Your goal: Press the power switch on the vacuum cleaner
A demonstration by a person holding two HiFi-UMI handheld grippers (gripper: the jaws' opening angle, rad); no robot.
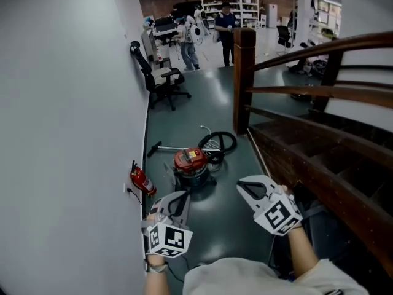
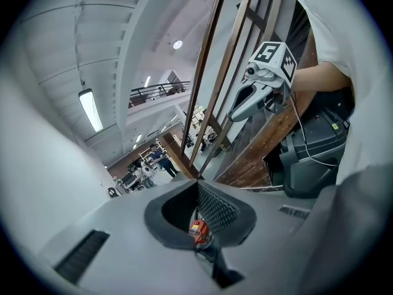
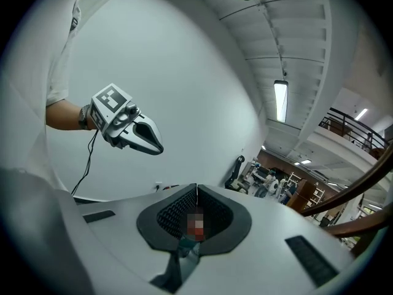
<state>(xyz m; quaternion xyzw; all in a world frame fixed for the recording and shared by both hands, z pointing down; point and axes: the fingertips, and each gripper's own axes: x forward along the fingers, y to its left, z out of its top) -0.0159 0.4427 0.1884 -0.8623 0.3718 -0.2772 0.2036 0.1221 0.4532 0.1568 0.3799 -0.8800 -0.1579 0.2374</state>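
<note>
The vacuum cleaner (image 1: pixel 191 165), a squat canister with a red top, stands on the dark green floor a short way ahead, its black hose (image 1: pixel 222 142) coiled beside it. My left gripper (image 1: pixel 183 195) hovers just in front of the canister, shut and empty. My right gripper (image 1: pixel 241 184) is level with it to the right, also shut with nothing held. Neither touches the vacuum. In the left gripper view the vacuum's red top (image 2: pixel 198 228) shows through the window below the closed tips (image 2: pixel 198 183), and the right gripper (image 2: pixel 237 114) hangs beyond. The right gripper view shows the left gripper (image 3: pixel 158 149) against the wall.
A white wall (image 1: pixel 61 134) runs close along the left, with a red fire extinguisher (image 1: pixel 140 180) at its foot. A wooden stair railing (image 1: pixel 307 91) and its post (image 1: pixel 244 78) close off the right. A black office chair (image 1: pixel 163 78) and people (image 1: pixel 226 26) stand farther down the corridor.
</note>
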